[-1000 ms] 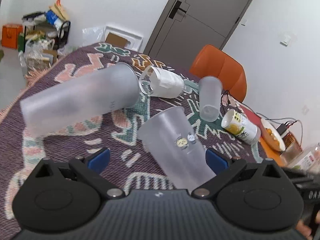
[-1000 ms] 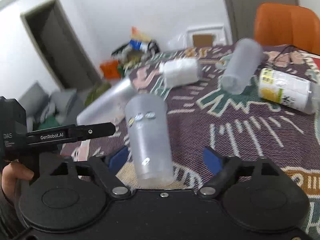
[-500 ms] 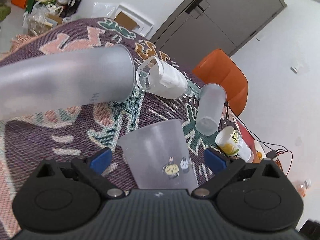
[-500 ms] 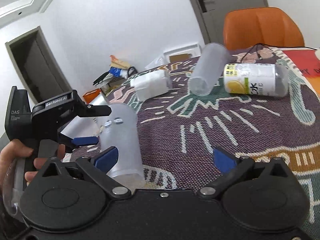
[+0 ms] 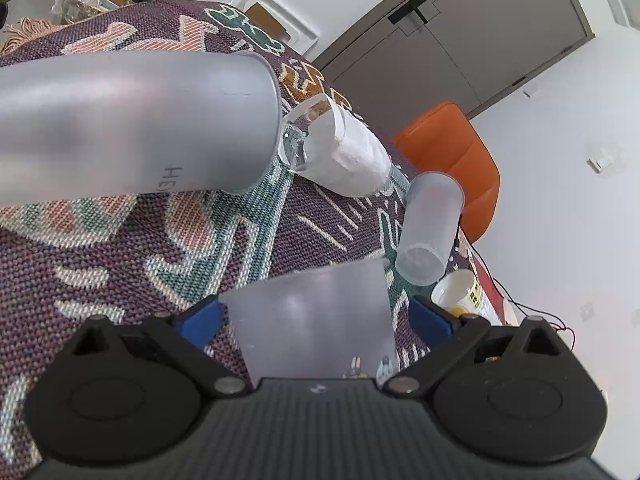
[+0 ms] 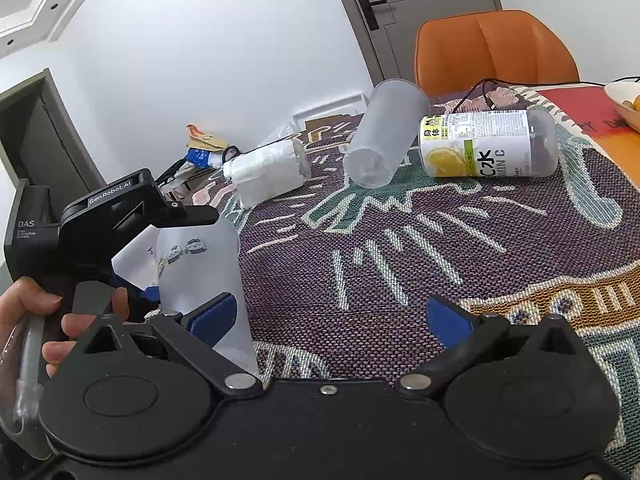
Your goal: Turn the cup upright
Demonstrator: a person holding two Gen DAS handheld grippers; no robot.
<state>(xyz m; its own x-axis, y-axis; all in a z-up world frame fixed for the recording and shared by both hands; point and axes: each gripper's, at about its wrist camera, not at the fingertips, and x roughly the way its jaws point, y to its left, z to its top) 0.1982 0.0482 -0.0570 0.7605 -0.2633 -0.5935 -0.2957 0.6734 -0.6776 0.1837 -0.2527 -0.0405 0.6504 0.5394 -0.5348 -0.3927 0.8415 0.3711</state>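
Left gripper (image 5: 314,318), lower centre: jaws wide, flanking the frosted cup (image 5: 316,320), contact unclear. Right gripper (image 6: 330,314), lower centre: jaws wide apart, holding nothing, the cup at its left finger.

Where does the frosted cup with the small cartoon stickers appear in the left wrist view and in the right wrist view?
Left wrist view: the sticker cup is at bottom centre, between the left gripper fingers.
Right wrist view: the sticker cup is at lower left, beside the left gripper, outside the right gripper fingers.
Shared landmark: the orange chair behind the table.
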